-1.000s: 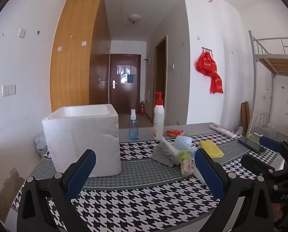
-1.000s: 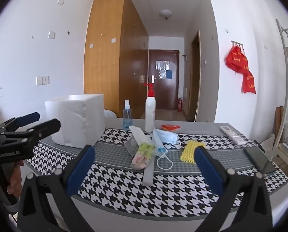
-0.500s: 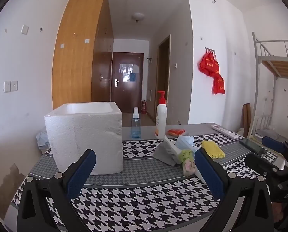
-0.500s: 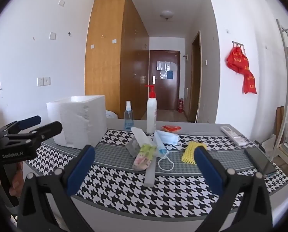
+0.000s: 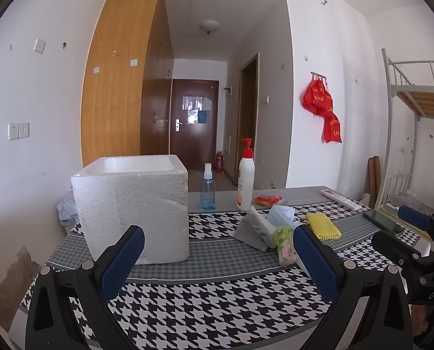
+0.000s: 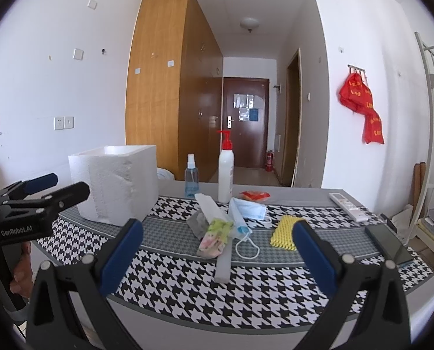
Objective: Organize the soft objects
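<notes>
Over the last second both views have crept a little nearer the tabletop (image 6: 170, 265), the foam box (image 5: 135, 204) looming larger. Both the left hand-held gripper (image 5: 217, 258) and right hand-held gripper (image 6: 217, 250) hang spread apart and empty. The soft pile (image 6: 220, 227) lies untouched beside the box, so sorting has seemingly not begun.

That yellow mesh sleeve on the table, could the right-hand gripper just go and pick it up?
Probably yes. The yellow mesh sleeve lies alone on the cloth, nothing on top, and the right gripper is open and empty, facing it.
</notes>
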A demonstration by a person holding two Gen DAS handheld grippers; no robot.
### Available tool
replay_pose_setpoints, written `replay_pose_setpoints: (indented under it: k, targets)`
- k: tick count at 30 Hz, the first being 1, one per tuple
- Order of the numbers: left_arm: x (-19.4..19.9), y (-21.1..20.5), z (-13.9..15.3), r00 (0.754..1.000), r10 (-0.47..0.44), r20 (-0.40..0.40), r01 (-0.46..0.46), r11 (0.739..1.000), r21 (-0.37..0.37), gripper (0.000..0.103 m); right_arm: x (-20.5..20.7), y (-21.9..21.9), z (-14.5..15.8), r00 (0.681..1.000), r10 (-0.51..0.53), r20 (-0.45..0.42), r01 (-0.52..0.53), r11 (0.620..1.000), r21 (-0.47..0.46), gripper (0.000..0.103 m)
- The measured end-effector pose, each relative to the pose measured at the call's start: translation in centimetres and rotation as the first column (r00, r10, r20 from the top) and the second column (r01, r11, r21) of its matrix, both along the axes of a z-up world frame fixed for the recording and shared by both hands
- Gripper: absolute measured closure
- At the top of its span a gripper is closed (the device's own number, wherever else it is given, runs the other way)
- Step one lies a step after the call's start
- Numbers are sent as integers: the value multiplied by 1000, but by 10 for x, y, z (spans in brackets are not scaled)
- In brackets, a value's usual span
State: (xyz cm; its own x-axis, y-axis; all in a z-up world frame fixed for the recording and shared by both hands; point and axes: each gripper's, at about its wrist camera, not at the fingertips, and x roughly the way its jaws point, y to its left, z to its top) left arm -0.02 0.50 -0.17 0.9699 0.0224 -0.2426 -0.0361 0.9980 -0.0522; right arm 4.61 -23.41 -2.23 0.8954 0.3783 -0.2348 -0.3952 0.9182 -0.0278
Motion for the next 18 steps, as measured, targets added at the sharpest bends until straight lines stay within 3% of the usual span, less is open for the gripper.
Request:
replay_pose_setpoints:
  k: [18]
  targets:
    - [-5, -3, 2, 1000, 6, 2, -6, 1000, 10, 1, -4, 6, 1, 1000, 1, 8, -1, 1000, 2, 0]
